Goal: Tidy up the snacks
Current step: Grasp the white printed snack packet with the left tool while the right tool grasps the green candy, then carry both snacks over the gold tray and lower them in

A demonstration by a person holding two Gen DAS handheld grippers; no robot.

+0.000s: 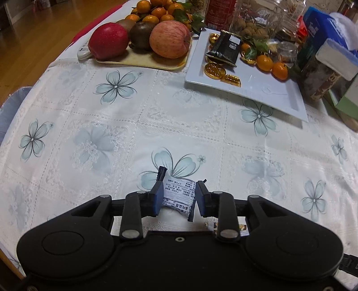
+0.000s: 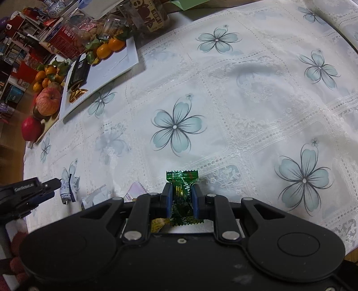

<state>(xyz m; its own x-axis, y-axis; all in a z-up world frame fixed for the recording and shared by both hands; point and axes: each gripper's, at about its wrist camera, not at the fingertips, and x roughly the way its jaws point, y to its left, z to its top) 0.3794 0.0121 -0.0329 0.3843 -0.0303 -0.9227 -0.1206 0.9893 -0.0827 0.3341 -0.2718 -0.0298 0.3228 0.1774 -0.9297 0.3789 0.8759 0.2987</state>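
**A:** What did the left gripper [image 1: 179,197] have?

**B:** A small white wrapped candy [image 1: 177,194] with black print and dark crimped ends. It sat between the blue-padded fingers [image 1: 157,198], which pressed it from both sides at a middling spread. In the right wrist view the same candy [image 2: 68,189] hung at the tip of the left gripper [image 2: 57,185], above the flowered tablecloth [image 1: 201,125] on the desk.

**A:** And the right gripper [image 2: 181,198]?

**B:** Its fingers [image 2: 168,198] were drawn in narrow and clamped on a green foil candy [image 2: 182,197] standing upright between them, with its crimped top poking out above the tips.

**A:** Anything loose nearby?

**B:** A few more wrapped snacks lay on the cloth just beside that gripper: a pale wrapper [image 2: 137,189], a clear-white one [image 2: 94,197], and a yellow one [image 2: 158,223] partly hidden under the gripper body.

**A:** Where was the serving ware?

**B:** Well apart, at the far side of the desk. A white rectangular plate [image 1: 268,94] carried gold foil coins [image 1: 214,70], a black snack packet [image 1: 226,49] and small oranges [image 1: 271,65] with leaves. Just beside it, a beige tray [image 1: 143,63] held a red apple [image 1: 108,41], a striped pink apple [image 1: 170,39], a dark round fruit [image 1: 142,34] and a heap of mandarins [image 1: 156,11]. Jars and boxes crowded behind the plate; I could not tell their contents.
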